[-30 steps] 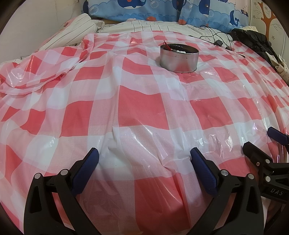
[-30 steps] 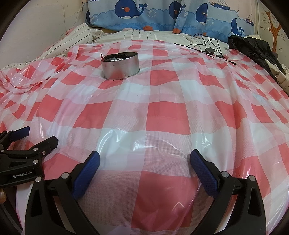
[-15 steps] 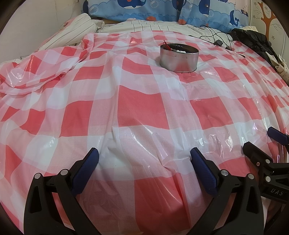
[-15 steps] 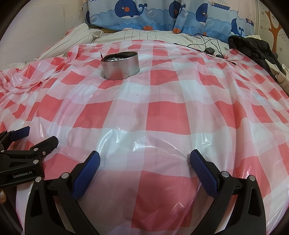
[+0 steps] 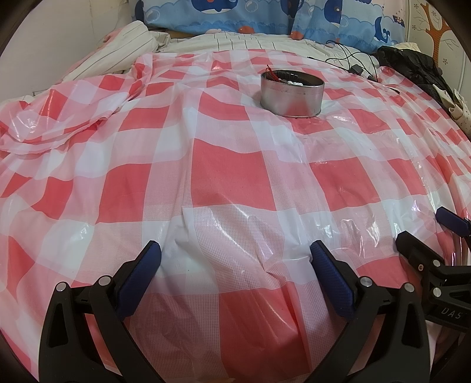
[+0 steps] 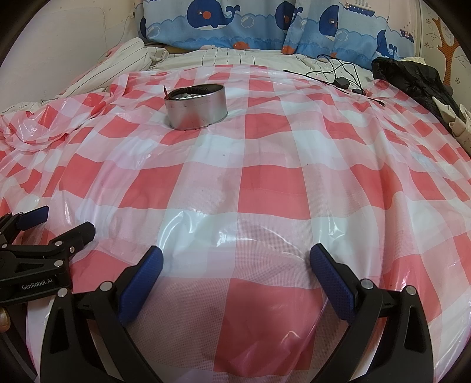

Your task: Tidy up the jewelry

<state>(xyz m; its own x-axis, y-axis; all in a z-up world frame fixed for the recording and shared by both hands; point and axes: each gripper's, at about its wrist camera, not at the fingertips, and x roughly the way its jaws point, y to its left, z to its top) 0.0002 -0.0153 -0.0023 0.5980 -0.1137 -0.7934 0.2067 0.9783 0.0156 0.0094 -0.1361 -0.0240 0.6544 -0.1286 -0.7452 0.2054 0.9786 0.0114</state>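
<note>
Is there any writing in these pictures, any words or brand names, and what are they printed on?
"GenRobot.AI": white letters on the black body of the left gripper, seen from the right wrist camera.
"UAS", possibly "DAS": on the black body of the right gripper, seen from the left wrist camera; cut off at the edge, so uncertain.
No readable text on the metal tin, the checked plastic sheet or the whale-print pillows.

We see a glossy, crinkled plastic sheet (image 5: 229, 182), a dull brushed-metal tin (image 5: 291, 95) far off, and matt cotton pillows (image 6: 235, 26).

A bed (image 5: 241, 44) under a checked plastic sheet (image 5: 229, 176) carries a metal tin (image 5: 291, 94).
</note>
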